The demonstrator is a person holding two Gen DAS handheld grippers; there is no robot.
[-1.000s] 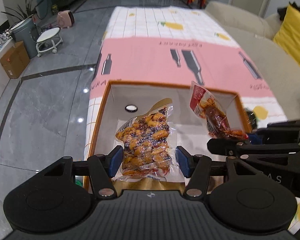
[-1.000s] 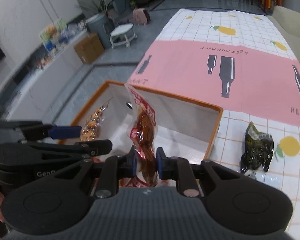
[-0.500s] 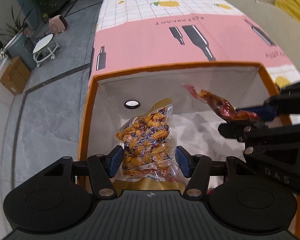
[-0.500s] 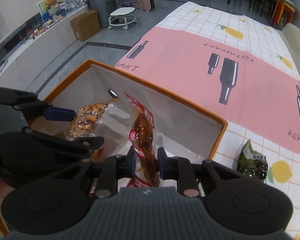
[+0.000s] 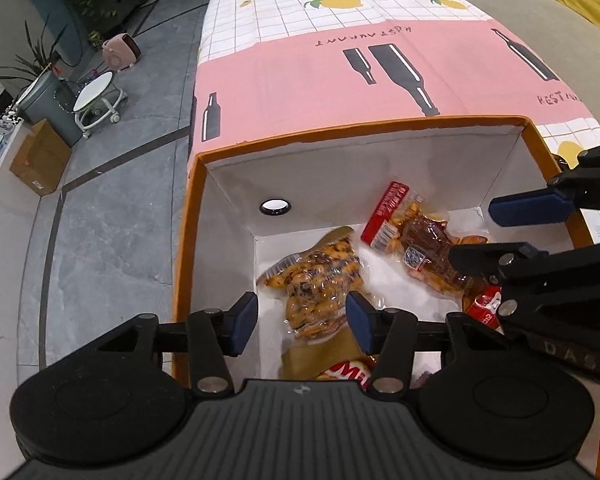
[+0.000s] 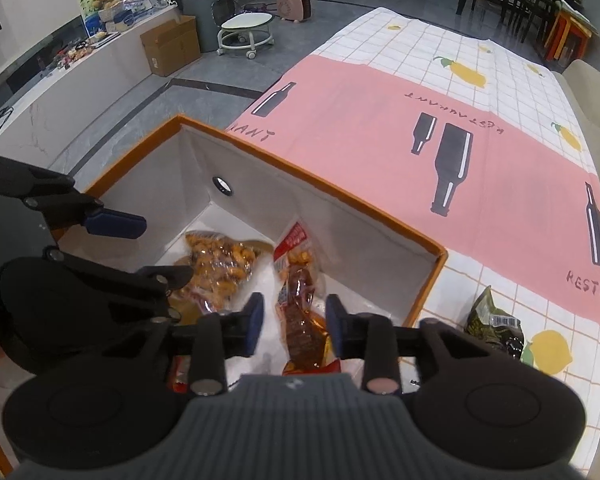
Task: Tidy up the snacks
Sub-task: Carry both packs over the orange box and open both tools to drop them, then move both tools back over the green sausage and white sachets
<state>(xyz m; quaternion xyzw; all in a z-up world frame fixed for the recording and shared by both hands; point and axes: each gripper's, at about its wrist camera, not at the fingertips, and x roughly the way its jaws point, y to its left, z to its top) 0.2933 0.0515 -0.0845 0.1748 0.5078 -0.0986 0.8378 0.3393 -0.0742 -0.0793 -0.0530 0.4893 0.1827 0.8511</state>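
Note:
An orange-rimmed white box point(image 5: 192, 200) stands at the near end of the table. On its floor lies a clear pack of golden nuts point(image 5: 312, 288). My left gripper point(image 5: 300, 322) hangs over it, jaws closing. Its pads stand either side of the pack without pressing it. Beside it lies a red-and-brown snack pack point(image 5: 424, 252). In the right wrist view that pack point(image 6: 300, 312) sits between the pads of my right gripper point(image 6: 295, 320), apart from both. These jaws are opening. A dark green pack point(image 6: 492, 324) lies outside the box on the cloth.
Other red wrappers point(image 5: 484, 304) lie at the near side of the box floor. The pink and white tablecloth point(image 5: 300, 80) stretches beyond the box. A sofa point(image 5: 540, 12) runs along the right. Left of the table edge is grey floor with a stool point(image 6: 244, 30) and a cardboard box point(image 6: 172, 44).
Both grippers sank into the box. The right jaws spread and the red-and-brown pack dropped from upright to the floor. The nut pack slipped lower between the left pads.

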